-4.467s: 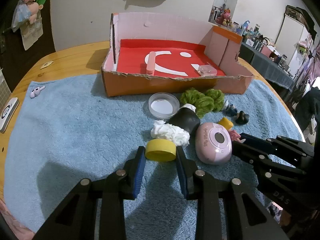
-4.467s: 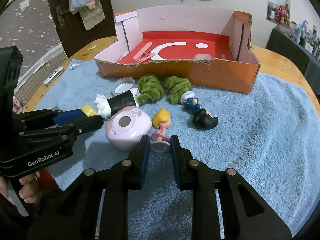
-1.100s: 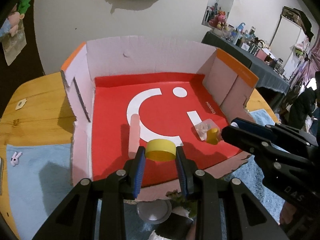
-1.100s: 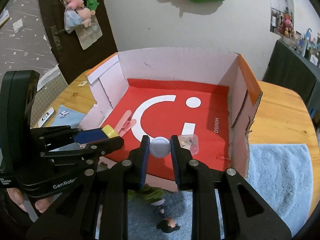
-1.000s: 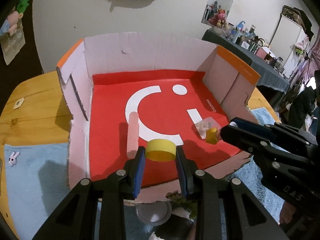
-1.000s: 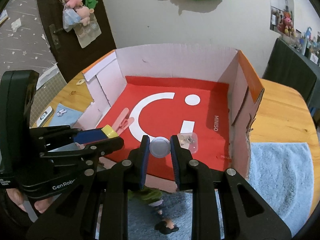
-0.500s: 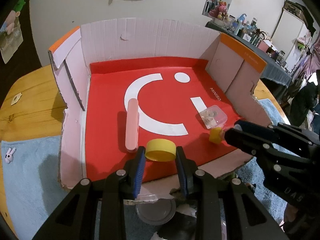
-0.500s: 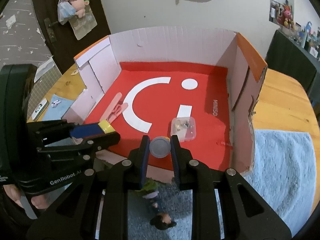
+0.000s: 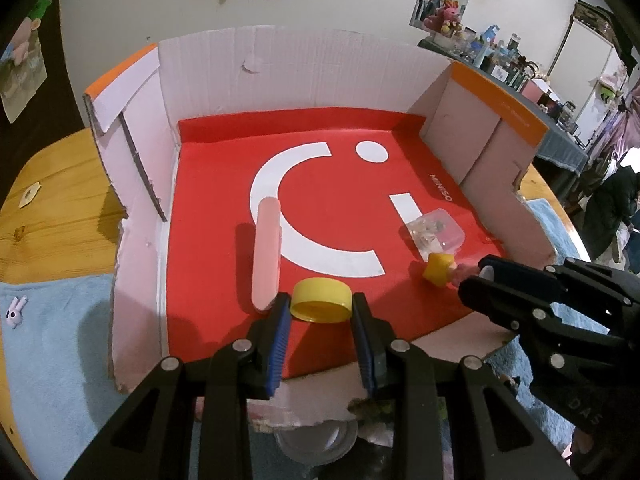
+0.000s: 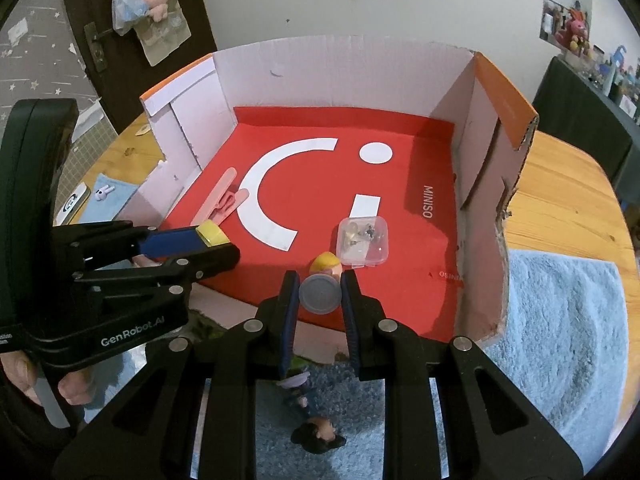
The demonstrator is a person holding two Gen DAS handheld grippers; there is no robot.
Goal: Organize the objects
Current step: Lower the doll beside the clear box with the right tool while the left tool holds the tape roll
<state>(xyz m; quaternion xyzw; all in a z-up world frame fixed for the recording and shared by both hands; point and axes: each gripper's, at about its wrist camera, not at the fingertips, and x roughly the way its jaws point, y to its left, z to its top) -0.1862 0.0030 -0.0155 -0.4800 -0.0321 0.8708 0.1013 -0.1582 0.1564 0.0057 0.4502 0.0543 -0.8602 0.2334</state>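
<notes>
My left gripper point(image 9: 320, 312) is shut on a yellow bottle cap point(image 9: 320, 300), held just over the near part of the red floor of an open cardboard box point(image 9: 304, 68). The right gripper point(image 10: 320, 288) is shut on a small figurine point(image 10: 320, 294) with yellow hair, gripped at its round grey base, above the box's near edge. In the left wrist view the figurine point(image 9: 438, 269) sticks out of the right gripper point(image 9: 476, 276). The right wrist view shows the cap point(image 10: 212, 234) in the left gripper point(image 10: 216, 240).
Inside the box point(image 10: 340, 76) lie a pink clip point(image 9: 266, 252) and a clear plastic case point(image 10: 362, 240). A blue towel point(image 10: 560, 320) covers the wooden table point(image 10: 560, 184). A dark-haired figurine point(image 10: 316, 436) and a clear lid point(image 9: 316, 444) lie below the grippers.
Both grippers have carried the cap and the figurine from the towel to over the box. In the last second they tipped slightly further down toward the red floor.
</notes>
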